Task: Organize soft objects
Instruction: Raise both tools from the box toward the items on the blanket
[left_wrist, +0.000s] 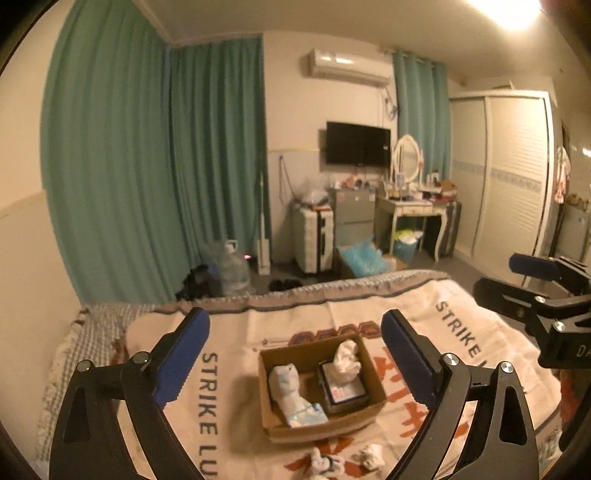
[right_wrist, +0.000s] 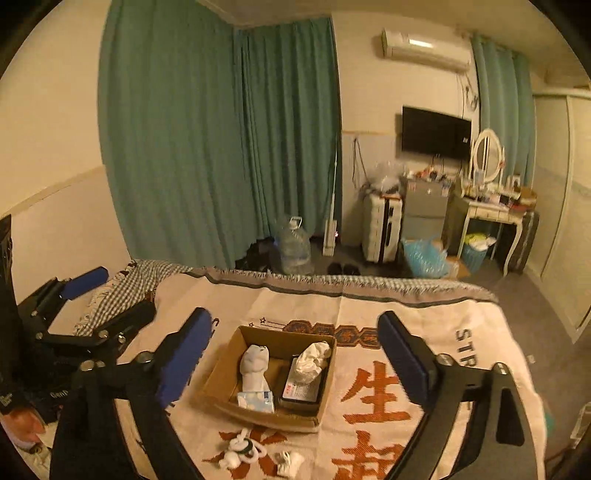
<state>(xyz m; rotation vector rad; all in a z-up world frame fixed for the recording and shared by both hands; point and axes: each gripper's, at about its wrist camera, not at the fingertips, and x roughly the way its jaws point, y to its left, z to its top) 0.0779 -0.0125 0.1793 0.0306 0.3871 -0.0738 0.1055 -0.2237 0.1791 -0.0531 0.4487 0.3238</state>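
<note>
I have both grippers raised above the bed, jaws spread wide and holding nothing; the left gripper (left_wrist: 295, 350) frames the cardboard box (left_wrist: 320, 413) squarely between its blue pads, the box lying below and ahead of the fingertips, not touching them; the right gripper (right_wrist: 293, 350) frames the same box (right_wrist: 271, 373) slightly left of its centre line, likewise apart from it.

Inside the box I see a white rolled sock (right_wrist: 254, 365) at the left with a light blue tissue pack (right_wrist: 255, 401) at its near end; a dark tissue box (right_wrist: 303, 387) stands in the right half with crumpled white tissue (right_wrist: 314, 357) rising from its top.

On the blanket (right_wrist: 424, 332), just in front of the box's near wall, lie a small white plush toy (right_wrist: 240, 452) and, beside it to the right, a little white soft piece (right_wrist: 290, 461); both sit low between the jaw arms.

Open blanket surrounds the box on all sides; the fringed far edge (right_wrist: 332, 282) of the bed lies well beyond the box.
</note>
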